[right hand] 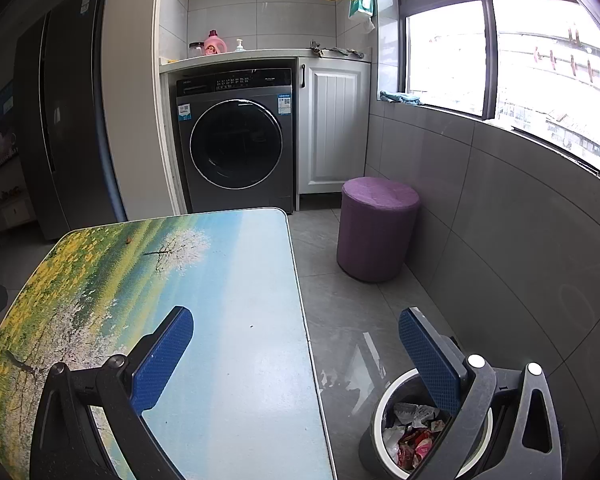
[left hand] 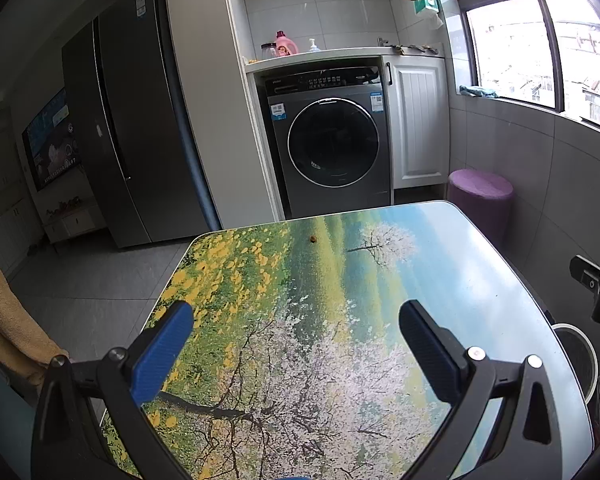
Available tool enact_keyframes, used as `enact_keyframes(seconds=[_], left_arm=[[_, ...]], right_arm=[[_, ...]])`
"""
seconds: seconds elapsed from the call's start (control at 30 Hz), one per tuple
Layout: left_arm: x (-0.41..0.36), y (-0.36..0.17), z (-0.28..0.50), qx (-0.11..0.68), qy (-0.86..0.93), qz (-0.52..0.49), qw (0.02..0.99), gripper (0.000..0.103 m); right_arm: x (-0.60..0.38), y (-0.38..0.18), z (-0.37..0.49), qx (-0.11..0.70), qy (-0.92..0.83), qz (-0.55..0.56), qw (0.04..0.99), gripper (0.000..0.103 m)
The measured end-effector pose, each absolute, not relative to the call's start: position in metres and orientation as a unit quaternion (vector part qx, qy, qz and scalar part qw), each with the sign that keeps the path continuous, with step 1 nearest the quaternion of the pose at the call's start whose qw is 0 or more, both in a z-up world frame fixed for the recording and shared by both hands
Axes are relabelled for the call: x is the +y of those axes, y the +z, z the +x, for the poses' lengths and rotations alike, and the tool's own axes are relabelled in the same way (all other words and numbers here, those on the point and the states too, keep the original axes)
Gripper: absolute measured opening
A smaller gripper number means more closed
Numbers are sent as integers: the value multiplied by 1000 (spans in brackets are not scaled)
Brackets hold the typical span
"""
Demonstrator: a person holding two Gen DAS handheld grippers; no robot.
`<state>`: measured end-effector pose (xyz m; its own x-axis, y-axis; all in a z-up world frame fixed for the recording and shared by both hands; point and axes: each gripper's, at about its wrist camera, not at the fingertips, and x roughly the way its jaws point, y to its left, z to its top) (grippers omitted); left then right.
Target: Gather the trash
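Observation:
A small brown scrap (left hand: 311, 238) lies near the far edge of the table (left hand: 440, 264), whose top bears a landscape print; it also shows in the right wrist view (right hand: 129, 239). My left gripper (left hand: 296, 322) is open and empty above the table's near half. My right gripper (right hand: 296, 326) is open and empty, straddling the table's right edge (right hand: 300, 304). A round bin (right hand: 384, 408) with wrappers (right hand: 414, 436) inside stands on the floor right of the table, under my right finger. Its rim shows in the left wrist view (left hand: 580, 344).
A purple round stool (right hand: 376, 228) stands on the floor past the bin. A washing machine (left hand: 332, 148) and white cabinet (left hand: 418, 124) are behind the table. A dark fridge (left hand: 116, 128) is at left. A tiled wall with a window (right hand: 500, 60) runs along the right.

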<state>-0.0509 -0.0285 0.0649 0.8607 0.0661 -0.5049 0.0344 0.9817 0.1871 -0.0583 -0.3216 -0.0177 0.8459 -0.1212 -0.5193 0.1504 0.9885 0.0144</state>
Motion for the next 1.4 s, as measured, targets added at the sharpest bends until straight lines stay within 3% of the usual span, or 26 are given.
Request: enact_keyframes(seconds=[1.4], left_arm=[[-20,58,-43,276,-2,89,957,103]], right_arm=[[-325,-25,-60,275,-73,28,958,103]])
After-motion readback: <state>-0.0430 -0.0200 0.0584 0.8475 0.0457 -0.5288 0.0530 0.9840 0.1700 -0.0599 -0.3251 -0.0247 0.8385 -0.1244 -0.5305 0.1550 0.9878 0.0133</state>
